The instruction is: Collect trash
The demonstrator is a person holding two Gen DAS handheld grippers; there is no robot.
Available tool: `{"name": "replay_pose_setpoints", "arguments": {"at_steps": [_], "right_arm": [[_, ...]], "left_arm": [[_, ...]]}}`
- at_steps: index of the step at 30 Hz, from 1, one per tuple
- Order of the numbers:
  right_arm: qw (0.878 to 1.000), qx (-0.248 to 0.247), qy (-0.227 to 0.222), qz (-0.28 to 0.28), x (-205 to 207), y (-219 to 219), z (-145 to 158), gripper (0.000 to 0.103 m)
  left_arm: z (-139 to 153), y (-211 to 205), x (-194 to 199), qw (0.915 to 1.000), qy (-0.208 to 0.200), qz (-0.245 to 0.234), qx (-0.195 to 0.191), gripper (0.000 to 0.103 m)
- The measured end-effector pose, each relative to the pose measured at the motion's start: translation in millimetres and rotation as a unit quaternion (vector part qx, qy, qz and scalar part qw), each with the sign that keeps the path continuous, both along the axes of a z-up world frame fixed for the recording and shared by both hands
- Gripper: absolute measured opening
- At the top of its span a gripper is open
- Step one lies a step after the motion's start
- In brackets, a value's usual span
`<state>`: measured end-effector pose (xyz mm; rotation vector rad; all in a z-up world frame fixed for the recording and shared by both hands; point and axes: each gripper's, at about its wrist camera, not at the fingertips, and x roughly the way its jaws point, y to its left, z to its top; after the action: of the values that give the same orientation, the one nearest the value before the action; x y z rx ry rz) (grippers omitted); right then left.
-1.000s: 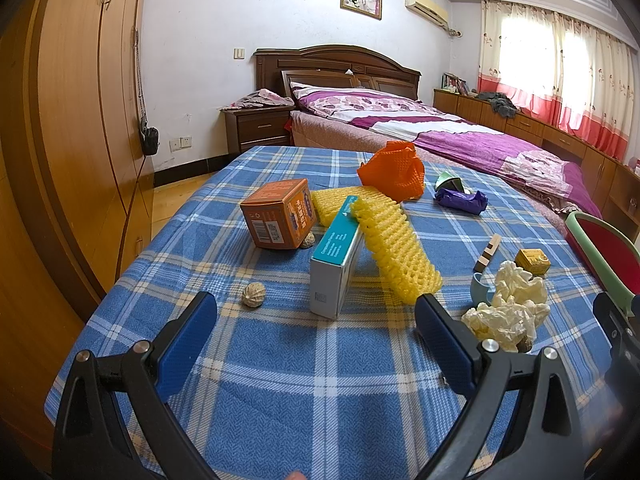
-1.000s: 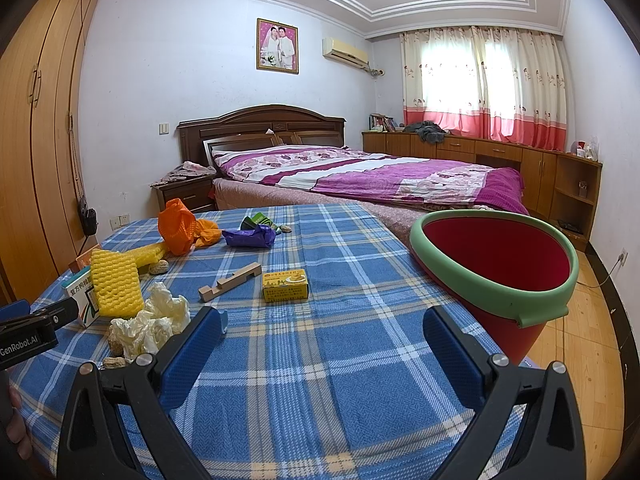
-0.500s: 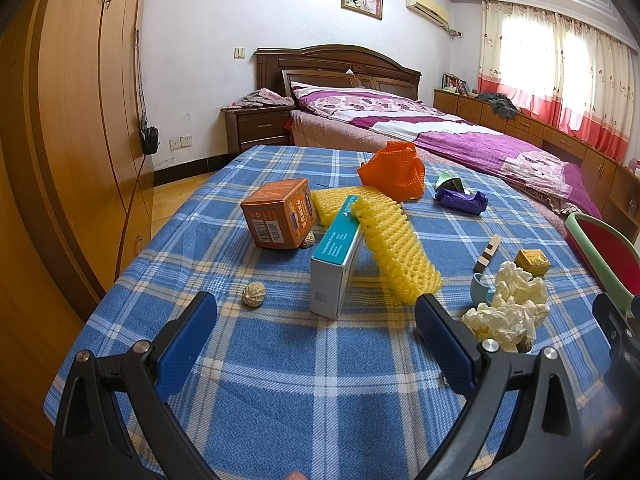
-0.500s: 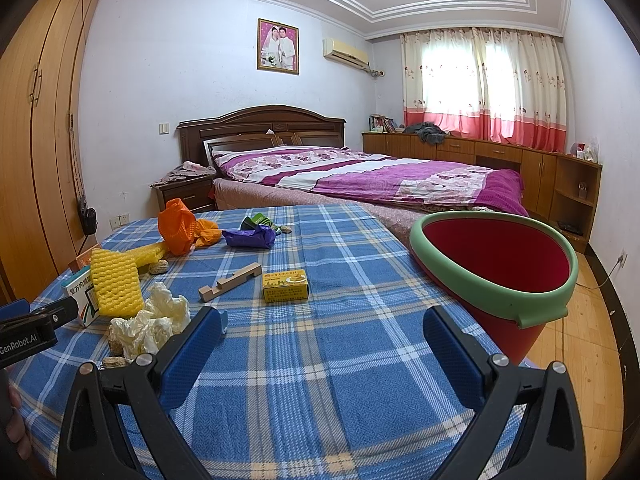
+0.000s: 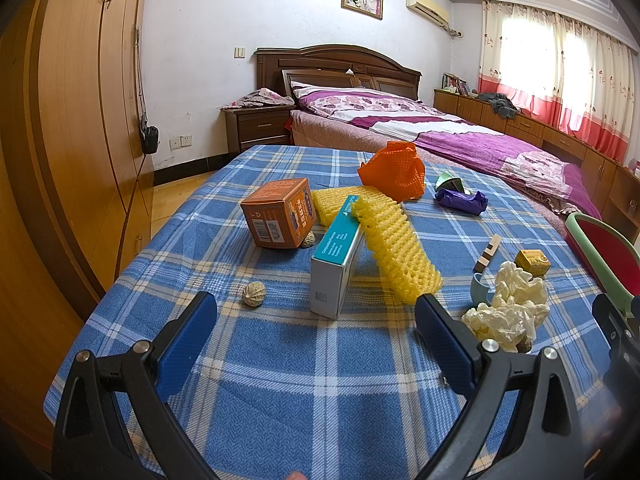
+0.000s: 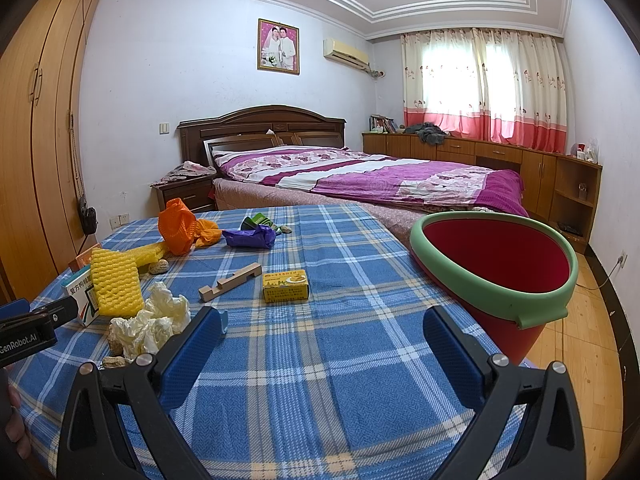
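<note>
Trash was scattered over the blue plaid surface (image 5: pixel 280 360), nothing picked up.

Left wrist view: left claw (image 5: pixel 316 330) was spread wide and empty, hovering above the near edge of the surface. Just ahead of it stood a teal-and-white box (image 5: pixel 334 266) on its end, with a yellow foam net (image 5: pixel 394 250) leaning against it. An orange box (image 5: pixel 278 213) sat further left, a second yellow foam piece (image 5: pixel 334 204) behind it. A walnut (image 5: pixel 253 294) lay alone near the left finger (image 5: pixel 186 344). An orange mesh net (image 5: pixel 394 172) and a purple wrapper (image 5: pixel 460 200) lay toward the far side. Crumpled tissue (image 5: pixel 508 306) sat by the right finger (image 5: pixel 444 344), touching a small blue cup (image 5: pixel 479 289); a wooden piece (image 5: pixel 486 254) and a small yellow box (image 5: pixel 532 262) lay beyond. The red bucket (image 5: pixel 600 252) with a green rim showed at the right edge.

Right wrist view: right claw (image 6: pixel 322 346) was also spread and empty, over bare cloth. Red bucket (image 6: pixel 500 268) sat tilted at the right edge of the surface (image 6: pixel 320 380), mouth facing the camera. Small yellow box (image 6: pixel 285 286) and wooden piece (image 6: pixel 230 282) lay ahead, well apart from the bucket. Crumpled tissue (image 6: pixel 150 326) was near the left finger (image 6: pixel 188 358), peanut shells (image 6: pixel 114 361) beside it. Yellow foam net (image 6: pixel 115 284), orange mesh net (image 6: pixel 178 230) and purple wrapper (image 6: pixel 250 237) lay further left and back.
</note>
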<state>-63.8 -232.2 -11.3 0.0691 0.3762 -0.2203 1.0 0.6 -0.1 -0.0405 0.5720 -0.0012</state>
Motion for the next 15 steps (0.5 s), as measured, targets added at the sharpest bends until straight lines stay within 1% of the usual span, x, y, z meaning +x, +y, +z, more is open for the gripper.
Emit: {"name": "replay_pose_setpoints", "arguments": {"at_steps": [8, 10, 15], "right_arm": [[1.0, 0.004, 0.006, 0.0, -0.7, 1.1, 0.5, 0.103], [1.0, 0.008, 0.017, 0.004, 2.2, -2.8, -0.1, 0.103], [0.999, 0.031, 0.043, 0.011, 10.0, -12.6, 2.4, 0.103]], "left_arm": [[0.0, 0.2, 0.9, 1.0, 0.005, -0.001, -0.001, 0.099], [-3.4, -0.8, -3.9, 0.9999, 0.01, -0.002, -0.001, 0.099], [0.5, -0.9, 7.9, 0.9997, 0.015, -0.011, 0.013, 0.099]]}}
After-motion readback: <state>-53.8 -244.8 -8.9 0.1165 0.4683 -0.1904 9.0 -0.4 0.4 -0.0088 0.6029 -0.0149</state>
